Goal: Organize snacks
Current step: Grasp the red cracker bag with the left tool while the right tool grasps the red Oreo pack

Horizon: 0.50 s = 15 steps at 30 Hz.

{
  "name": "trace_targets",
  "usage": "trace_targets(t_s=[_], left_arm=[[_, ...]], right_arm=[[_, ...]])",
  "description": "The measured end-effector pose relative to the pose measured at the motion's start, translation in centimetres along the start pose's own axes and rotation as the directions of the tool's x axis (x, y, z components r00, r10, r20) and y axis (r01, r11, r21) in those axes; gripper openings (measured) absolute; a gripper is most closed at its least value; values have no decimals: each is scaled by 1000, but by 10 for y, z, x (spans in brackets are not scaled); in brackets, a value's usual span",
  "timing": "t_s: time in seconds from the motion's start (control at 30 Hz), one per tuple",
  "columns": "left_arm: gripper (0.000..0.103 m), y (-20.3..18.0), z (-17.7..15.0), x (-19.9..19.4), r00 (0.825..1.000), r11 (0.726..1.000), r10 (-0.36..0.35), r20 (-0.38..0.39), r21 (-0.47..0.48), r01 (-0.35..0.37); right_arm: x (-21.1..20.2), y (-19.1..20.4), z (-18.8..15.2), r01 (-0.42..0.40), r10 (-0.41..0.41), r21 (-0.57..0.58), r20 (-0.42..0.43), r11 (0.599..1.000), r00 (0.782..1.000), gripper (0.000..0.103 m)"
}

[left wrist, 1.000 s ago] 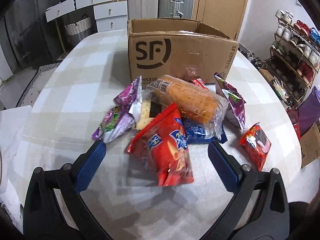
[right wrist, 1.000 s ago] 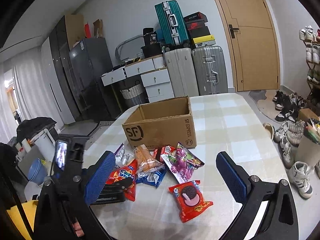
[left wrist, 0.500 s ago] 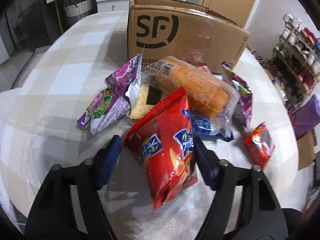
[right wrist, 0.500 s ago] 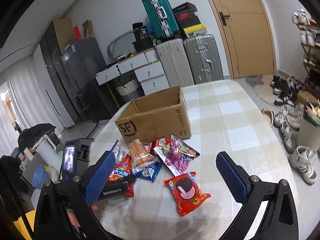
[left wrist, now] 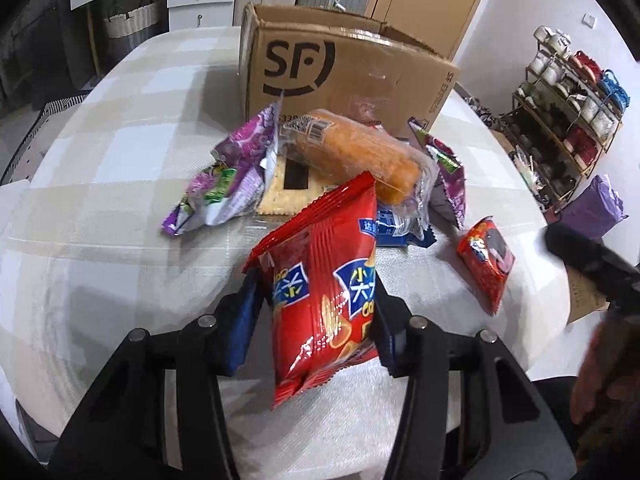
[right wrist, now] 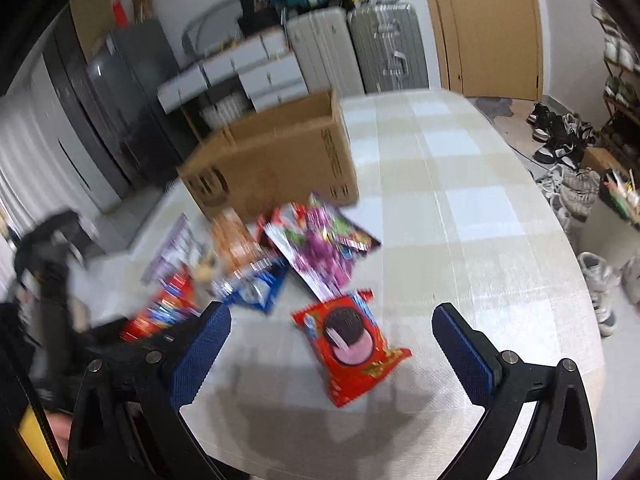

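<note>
Checked cloth covers the counter [left wrist: 120, 128] where a heap of snack packets lies before an open cardboard box [left wrist: 344, 76]

Left tongs [left wrist: 314, 312] are closing on a red chip bag [left wrist: 324, 280] at the near edge of the heap, in front of the box, its blue pads against the bag's two sides; behind it, nearer the box, lie an orange wrapped roll [left wrist: 360, 156], a purple packet [left wrist: 236, 172] to the roll's left and a blue packet [left wrist: 394, 226] beneath it. Right tongs [right wrist: 332, 344] hang wide open, gripping nothing, over a red cookie packet [right wrist: 352, 344] that lies alone on the cloth, in front of the box and apart from the heap
</note>
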State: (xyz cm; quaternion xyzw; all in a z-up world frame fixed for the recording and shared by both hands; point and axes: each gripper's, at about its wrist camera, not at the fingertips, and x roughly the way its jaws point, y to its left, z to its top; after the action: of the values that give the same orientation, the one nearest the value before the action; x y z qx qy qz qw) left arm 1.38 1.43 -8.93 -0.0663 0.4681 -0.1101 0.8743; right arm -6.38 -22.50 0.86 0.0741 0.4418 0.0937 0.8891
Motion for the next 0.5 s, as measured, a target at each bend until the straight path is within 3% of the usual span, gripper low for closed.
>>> trace_targets(t_s=[0.13,0.3,0.4,0.43,0.5], left_arm=[[47,11,-5,-17,1000,1000,-24,19,-20,24],[47,25,-10,-39,998,999,-43,53,-28,44],[47,36,-12,-48,997,998,-51,66,-41,54],[47,39,-12,-51,996,997,-54,73,-46,57],[47,44,-13,-56,995,996,-61,81,-54,66]], right_arm=[[26,3,-6,75,-80,-56,-87,996,993,102],[45,7,-11,136,-155,-163,-108,977,982,99],[56,4,-11,149,-174,-180,-137,972,975,85],[59,3,-12,132,-160,-173,-157,976,975,71],[67,-1,-13,108,-139,-157,-202,982,970,67]])
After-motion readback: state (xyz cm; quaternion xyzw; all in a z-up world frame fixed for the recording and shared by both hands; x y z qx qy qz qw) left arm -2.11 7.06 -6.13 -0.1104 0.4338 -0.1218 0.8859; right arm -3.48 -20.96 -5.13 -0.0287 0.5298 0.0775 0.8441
